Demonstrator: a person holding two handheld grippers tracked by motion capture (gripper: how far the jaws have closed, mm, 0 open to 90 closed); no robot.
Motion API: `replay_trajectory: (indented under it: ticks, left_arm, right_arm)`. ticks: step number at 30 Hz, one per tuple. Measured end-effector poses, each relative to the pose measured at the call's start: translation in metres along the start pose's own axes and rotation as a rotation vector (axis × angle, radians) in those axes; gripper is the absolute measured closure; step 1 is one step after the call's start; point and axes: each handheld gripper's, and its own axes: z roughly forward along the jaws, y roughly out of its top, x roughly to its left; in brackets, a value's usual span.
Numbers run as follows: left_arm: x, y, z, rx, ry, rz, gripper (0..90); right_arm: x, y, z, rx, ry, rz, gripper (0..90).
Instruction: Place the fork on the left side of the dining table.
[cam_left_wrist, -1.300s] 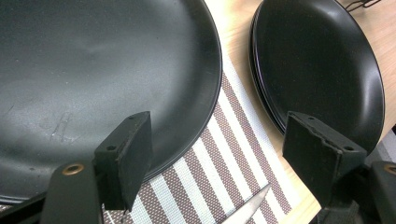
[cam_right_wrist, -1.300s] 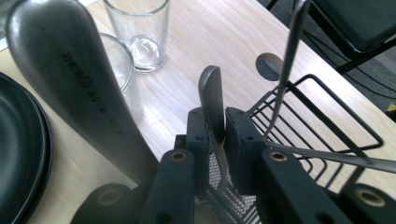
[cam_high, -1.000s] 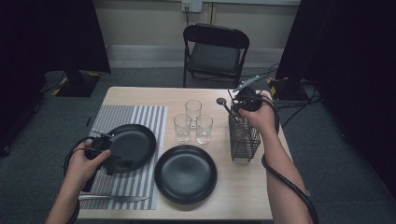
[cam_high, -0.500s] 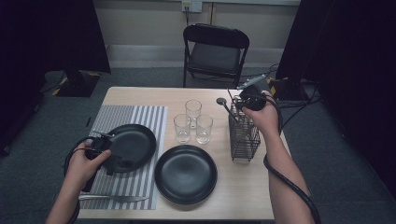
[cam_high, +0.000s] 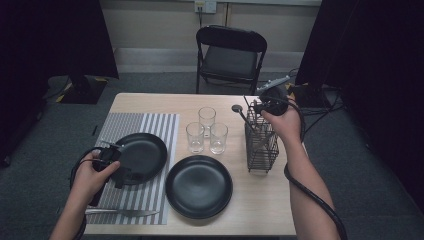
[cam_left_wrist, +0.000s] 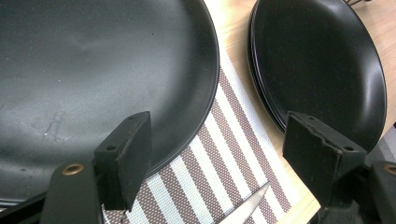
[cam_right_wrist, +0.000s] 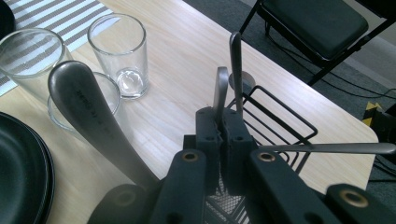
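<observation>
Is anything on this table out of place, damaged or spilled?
Nothing stands out. The three glasses stand upright and empty, both black plates look whole, the wire cutlery holder stands upright, and no spill shows on the table.

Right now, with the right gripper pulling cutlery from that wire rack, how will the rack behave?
The wire rack looks tall, narrow and light, so it may tip or lift. The right gripper pinches one thin handle; smooth metal could slip. The leaning spoon may rattle.
</observation>
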Motion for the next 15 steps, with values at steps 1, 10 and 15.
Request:
replay_trajectory:
  ticks: [1,10,15]
  left_arm:
    - [0.000,0.000,0.000,0.002,-0.003,0.000,24.2]
    - [-0.001,0.000,0.001,-0.001,-0.006,-0.001,24.2]
    - [-0.002,0.000,0.000,0.002,-0.005,0.006,24.2]
  right_arm:
    - [0.000,0.000,-0.001,-0.007,-0.001,0.004,87.6]
    - [-0.005,0.005,-0.016,-0.040,0.014,0.034,87.6]
    - [-0.005,0.009,-0.024,-0.047,0.009,0.030,87.6]
